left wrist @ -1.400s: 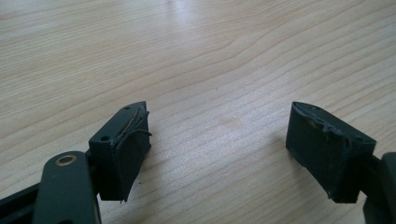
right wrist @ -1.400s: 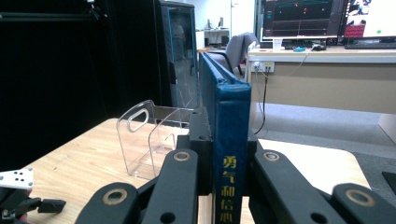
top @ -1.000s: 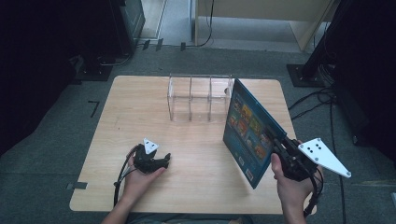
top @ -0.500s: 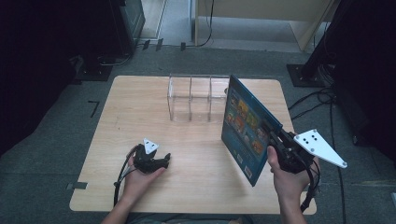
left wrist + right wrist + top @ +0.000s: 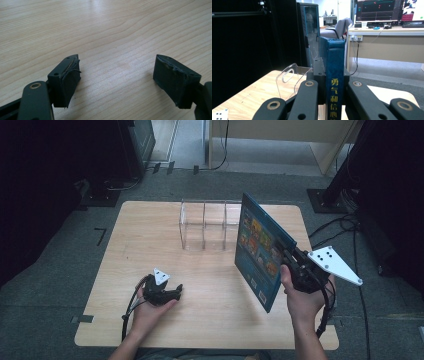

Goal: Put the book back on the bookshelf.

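Observation:
A blue picture book (image 5: 257, 251) stands on edge above the right side of the wooden table (image 5: 150, 235), its cover facing left. My right gripper (image 5: 288, 256) is shut on its spine edge. In the right gripper view both jaws clamp the blue spine (image 5: 335, 62), which carries yellow characters. A clear plastic divider rack (image 5: 205, 224) stands at the table's far middle, just left of the book; its handle end (image 5: 287, 75) shows beyond the jaws. My left gripper (image 5: 172, 292) rests on the table near the front left, open, with bare wood (image 5: 112, 30) between its fingers (image 5: 66, 80).
Cables (image 5: 345, 227) run over the grey floor to the right of the table. Dark cabinets (image 5: 135, 145) stand at the far left. The right gripper view shows an office chair (image 5: 337, 27) and a desk with monitors (image 5: 387, 15) beyond the table.
My right gripper has carried the book a little up and away from the person, closer to the clear rack. The left gripper has stayed where it was.

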Demonstrator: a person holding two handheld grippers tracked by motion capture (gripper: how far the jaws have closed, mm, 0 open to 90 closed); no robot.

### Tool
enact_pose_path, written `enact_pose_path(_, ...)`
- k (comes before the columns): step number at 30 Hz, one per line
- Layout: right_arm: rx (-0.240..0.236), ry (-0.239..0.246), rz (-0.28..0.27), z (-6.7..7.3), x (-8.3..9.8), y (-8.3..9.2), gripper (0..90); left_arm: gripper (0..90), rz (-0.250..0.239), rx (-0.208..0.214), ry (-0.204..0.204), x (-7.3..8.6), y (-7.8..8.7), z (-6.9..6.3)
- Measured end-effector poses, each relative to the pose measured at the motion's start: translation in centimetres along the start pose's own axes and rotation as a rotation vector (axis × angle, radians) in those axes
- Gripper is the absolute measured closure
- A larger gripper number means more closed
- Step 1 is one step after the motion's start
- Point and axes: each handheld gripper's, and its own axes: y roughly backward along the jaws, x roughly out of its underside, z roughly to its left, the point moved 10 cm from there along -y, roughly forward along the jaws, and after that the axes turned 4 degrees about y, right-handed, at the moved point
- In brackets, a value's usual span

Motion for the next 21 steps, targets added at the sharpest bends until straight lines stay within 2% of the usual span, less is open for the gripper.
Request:
enact_pose_path(9,0.021,0.010,-0.013,0.0,-0.7,-2.0,84.0,21.7,-0.001,0.001,0.001,0.0,0.0,0.0)
enact_pose_path(15,0.030,0.011,-0.012,0.2,-0.8,-4.2,84.0,21.8,-0.002,0.003,-0.001,0.0,0.0,0.0)
enact_pose_path(21,0.038,0.014,-0.008,0.2,-1.0,-5.6,84.0,21.9,-0.004,0.004,-0.002,0.0,0.0,-0.1)
